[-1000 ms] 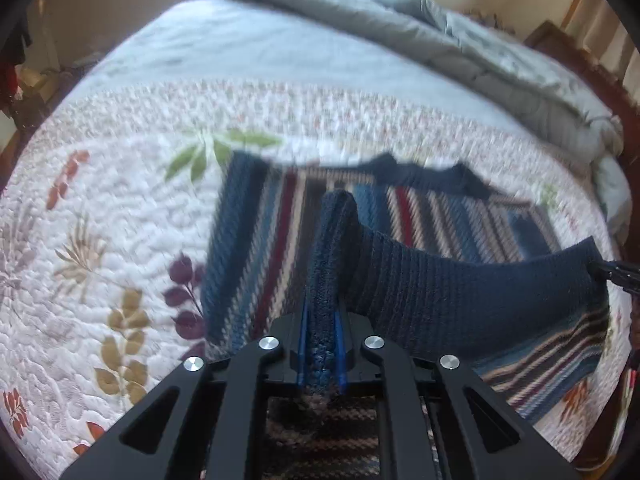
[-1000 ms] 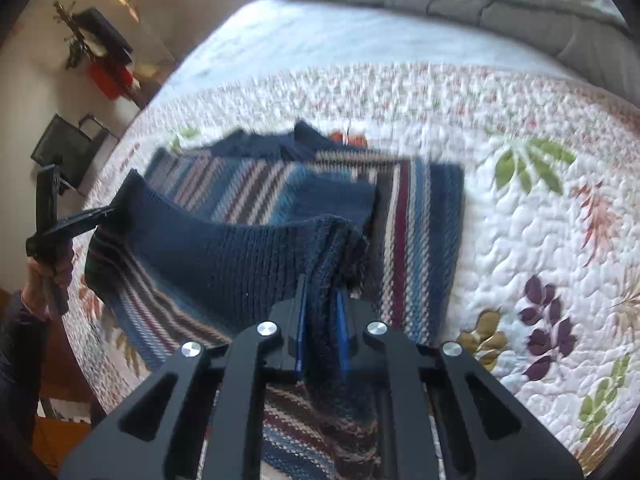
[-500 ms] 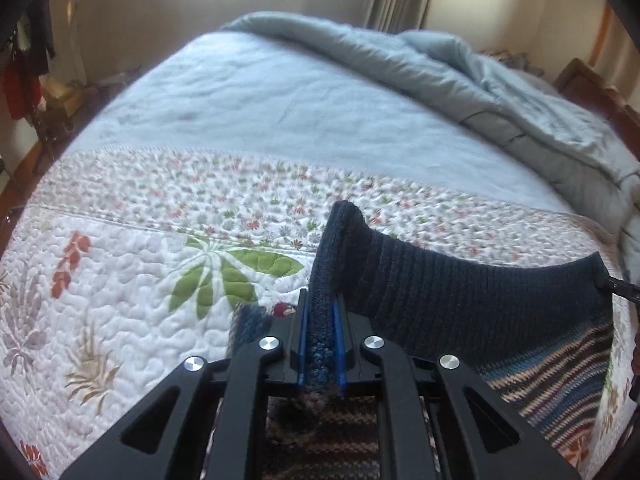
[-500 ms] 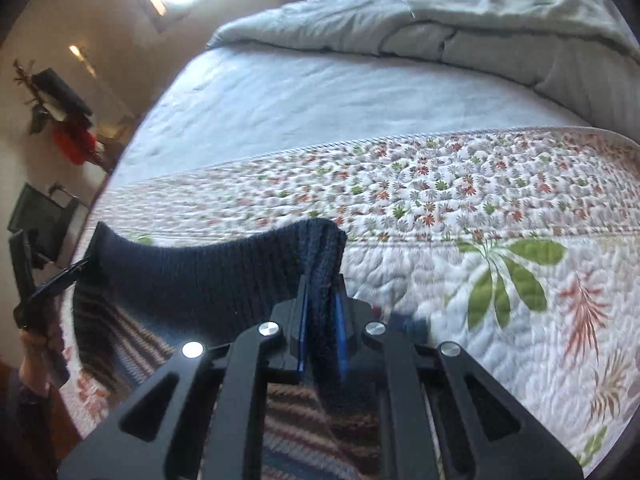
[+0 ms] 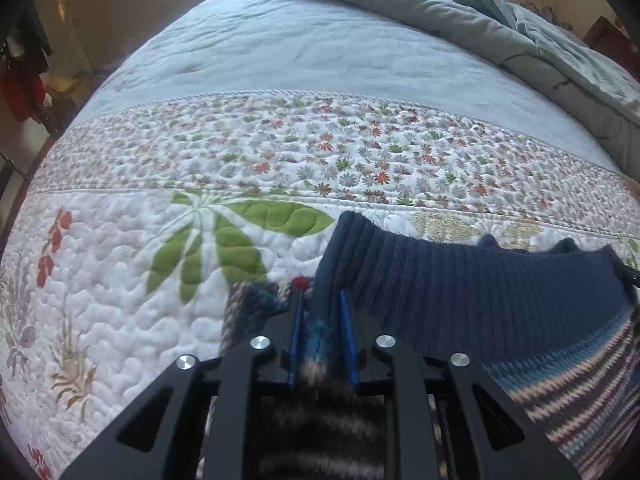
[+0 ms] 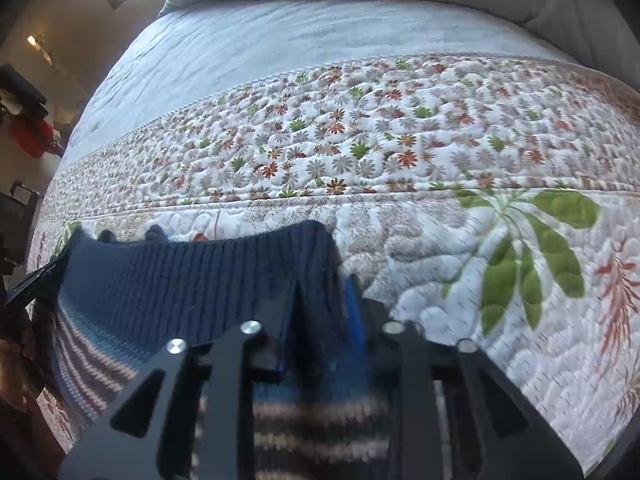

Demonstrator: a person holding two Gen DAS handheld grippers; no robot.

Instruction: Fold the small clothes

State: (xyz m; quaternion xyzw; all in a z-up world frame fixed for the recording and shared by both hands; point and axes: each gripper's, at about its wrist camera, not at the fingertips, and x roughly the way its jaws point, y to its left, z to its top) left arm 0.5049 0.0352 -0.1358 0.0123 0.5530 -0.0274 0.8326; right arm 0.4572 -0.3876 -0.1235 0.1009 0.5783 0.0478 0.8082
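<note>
A knitted sweater, navy with a ribbed hem and coloured stripes, lies doubled over on the flowered quilt. Its ribbed hem stretches between my two grippers, low over the quilt. My left gripper has the hem's left corner between its blue pads; the jaws are opening and a gap shows beside the cloth. My right gripper has the right corner between its pads, jaws opening too, cloth loose. Each gripper's tip shows at the other view's edge: right gripper, left gripper.
Beyond the quilt the bed has a pale blue sheet and a bunched grey duvet at the far right. A hand holds the left gripper at the bed's edge. Furniture and red items stand by the wall.
Both grippers carried the ribbed hem forward and down over the rest of the sweater, which is now covered. Both pairs of pads, tight on the cloth before, have parted.
</note>
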